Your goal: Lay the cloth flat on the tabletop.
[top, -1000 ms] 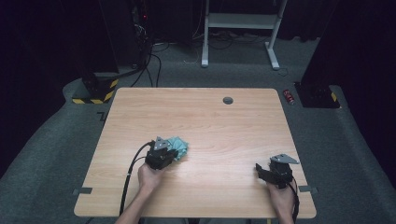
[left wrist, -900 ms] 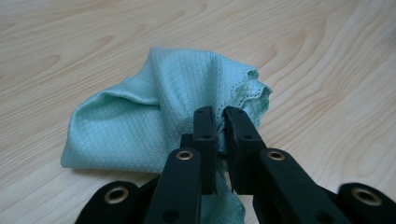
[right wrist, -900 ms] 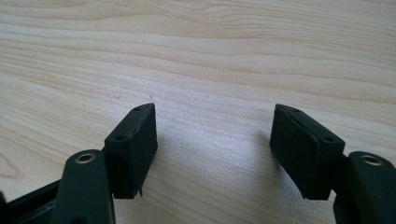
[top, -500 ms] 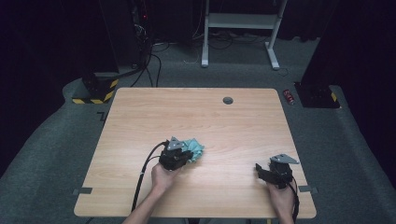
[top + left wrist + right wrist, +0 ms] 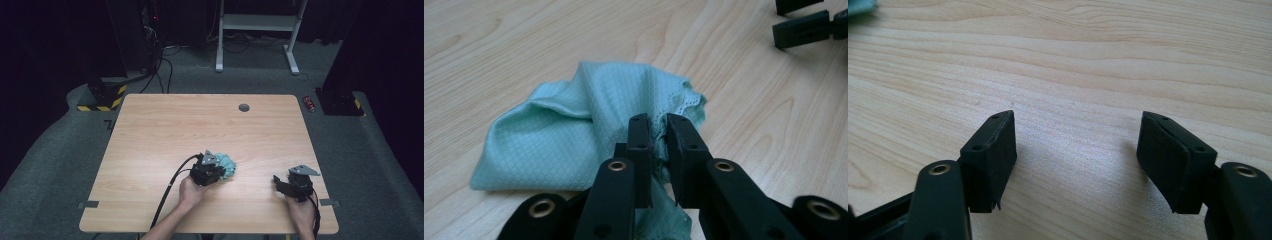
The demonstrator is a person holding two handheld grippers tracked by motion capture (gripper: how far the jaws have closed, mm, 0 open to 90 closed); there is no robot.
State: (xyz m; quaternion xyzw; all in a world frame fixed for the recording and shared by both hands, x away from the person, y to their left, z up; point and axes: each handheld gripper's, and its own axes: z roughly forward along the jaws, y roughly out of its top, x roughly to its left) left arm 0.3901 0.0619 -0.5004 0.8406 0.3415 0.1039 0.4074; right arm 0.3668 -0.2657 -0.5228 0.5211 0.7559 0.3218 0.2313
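A crumpled teal cloth [image 5: 230,164] lies on the wooden table [image 5: 200,120], right of centre near the front. My left gripper [image 5: 221,173] sits at the cloth's near left side, held by a hand. In the left gripper view its jaws [image 5: 659,125] stand close together with a fold of the cloth [image 5: 574,130] pinched between them; they have just been opening slightly, cloth still between. My right gripper [image 5: 276,181] rests near the front right edge, pointing left, open. In its own view the right gripper [image 5: 1078,132] has bare wood between its jaws.
A small dark grommet [image 5: 244,107] is set near the table's far edge. On the floor lie a red item [image 5: 310,103] at the right, a black-and-yellow striped base [image 5: 102,102] at the left, and cables. A white frame [image 5: 255,30] stands behind.
My left gripper has slid right across the table, dragging the teal cloth with it. The right gripper has stayed where it was.
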